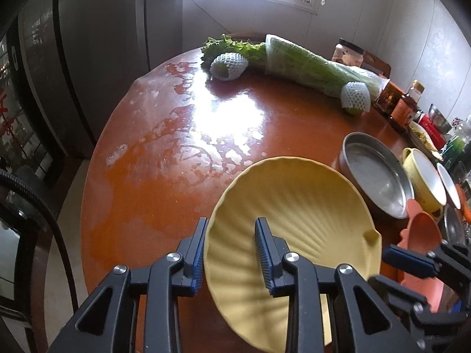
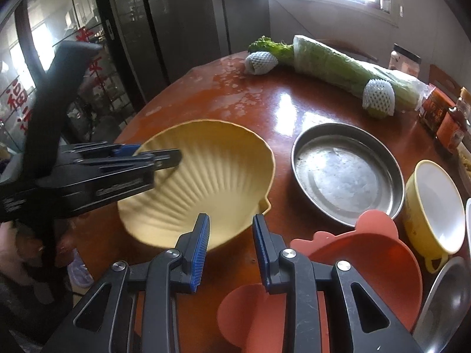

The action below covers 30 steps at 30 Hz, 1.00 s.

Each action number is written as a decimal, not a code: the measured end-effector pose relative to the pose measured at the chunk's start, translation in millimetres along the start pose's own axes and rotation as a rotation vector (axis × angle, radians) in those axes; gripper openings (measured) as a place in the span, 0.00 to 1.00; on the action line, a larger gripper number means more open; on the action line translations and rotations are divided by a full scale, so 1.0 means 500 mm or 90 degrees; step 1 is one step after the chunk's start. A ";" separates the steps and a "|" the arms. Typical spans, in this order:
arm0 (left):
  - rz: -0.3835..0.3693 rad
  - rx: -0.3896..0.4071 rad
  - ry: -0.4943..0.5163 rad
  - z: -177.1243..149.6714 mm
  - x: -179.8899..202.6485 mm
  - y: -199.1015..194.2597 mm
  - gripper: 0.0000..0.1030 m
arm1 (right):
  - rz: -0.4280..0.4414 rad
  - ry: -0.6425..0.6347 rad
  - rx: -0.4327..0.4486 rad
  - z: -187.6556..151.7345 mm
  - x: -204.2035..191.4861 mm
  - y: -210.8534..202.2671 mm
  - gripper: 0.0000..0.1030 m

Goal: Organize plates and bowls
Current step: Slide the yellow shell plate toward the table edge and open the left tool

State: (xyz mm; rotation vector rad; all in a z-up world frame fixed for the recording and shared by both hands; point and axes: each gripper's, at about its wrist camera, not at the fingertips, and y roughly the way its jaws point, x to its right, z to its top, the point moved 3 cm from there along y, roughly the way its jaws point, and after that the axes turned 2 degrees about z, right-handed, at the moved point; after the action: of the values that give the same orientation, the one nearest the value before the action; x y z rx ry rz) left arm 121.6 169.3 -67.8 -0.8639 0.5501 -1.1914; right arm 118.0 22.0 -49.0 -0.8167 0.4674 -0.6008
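Left gripper (image 1: 232, 253) clamps shell plate (image 1: 294, 206) (tilted).

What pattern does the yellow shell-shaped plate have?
The yellow shell-shaped plate has raised ribs fanning out from one edge, seen best in the right wrist view.

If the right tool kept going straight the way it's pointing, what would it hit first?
Probably the yellow shell-shaped plate, whose near rim shows just beyond the right tool fingertips. The left tool holds it tilted, so the gap is hard to judge.
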 end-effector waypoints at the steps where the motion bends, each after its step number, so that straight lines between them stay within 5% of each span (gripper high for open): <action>1: -0.003 0.000 -0.001 0.003 -0.002 0.004 0.31 | 0.003 0.000 0.002 0.001 -0.003 -0.002 0.31; 12: -0.007 -0.005 -0.022 0.027 -0.027 0.020 0.31 | 0.042 -0.013 0.004 0.006 -0.035 -0.001 0.31; 19: -0.014 0.014 -0.042 0.033 -0.042 -0.006 0.32 | 0.014 0.017 0.017 0.011 0.003 -0.024 0.31; 30: -0.052 0.066 -0.007 0.029 0.021 -0.107 0.52 | -0.024 0.057 0.065 0.001 0.053 -0.105 0.37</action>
State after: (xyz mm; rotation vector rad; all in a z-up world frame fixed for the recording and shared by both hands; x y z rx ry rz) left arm 105.4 156.8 -15.1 -0.8097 0.4436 -1.2770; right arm 121.4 -23.6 -11.7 -0.7040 0.5001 -0.6924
